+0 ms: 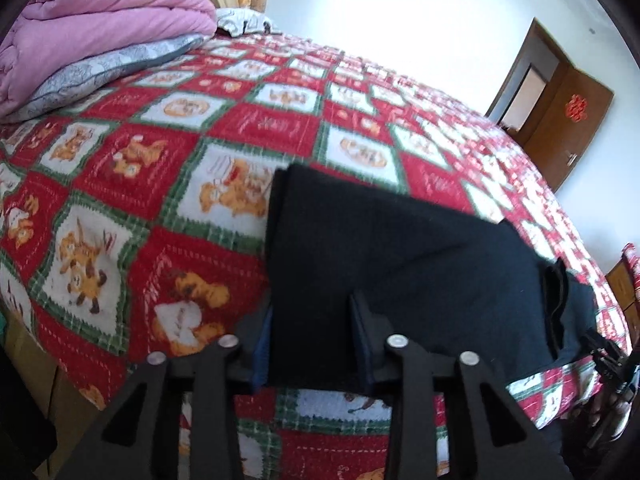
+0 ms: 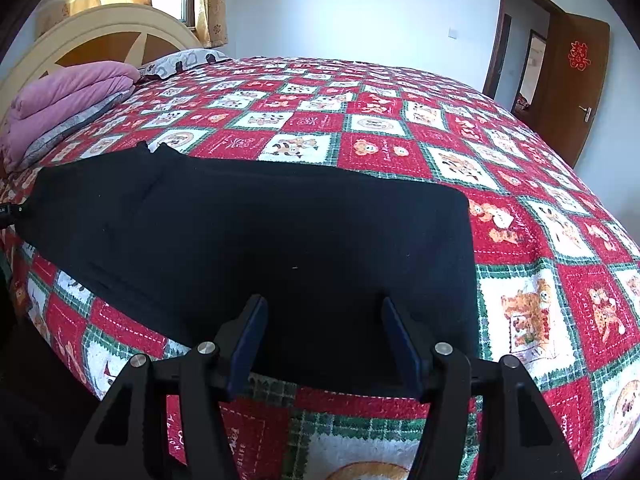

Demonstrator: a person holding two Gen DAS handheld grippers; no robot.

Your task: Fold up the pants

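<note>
Black pants point(image 2: 280, 236) lie flat and folded along the near edge of the bed, on a red, white and green patchwork quilt point(image 2: 380, 152). In the left wrist view the pants point(image 1: 400, 256) run from the middle to the right, with a loose flap at the far right. My left gripper point(image 1: 314, 312) is open, its jaws astride the near left end of the pants. My right gripper point(image 2: 324, 316) is open over the pants' near right part, close to their right edge. Neither holds cloth.
A folded pink blanket point(image 1: 100, 28) on a grey pillow point(image 1: 104, 72) lies at the head of the bed, by a cream headboard point(image 2: 100, 36). A brown door point(image 2: 576, 80) stands open at the far right. The other gripper's tip point(image 1: 608, 356) shows low right.
</note>
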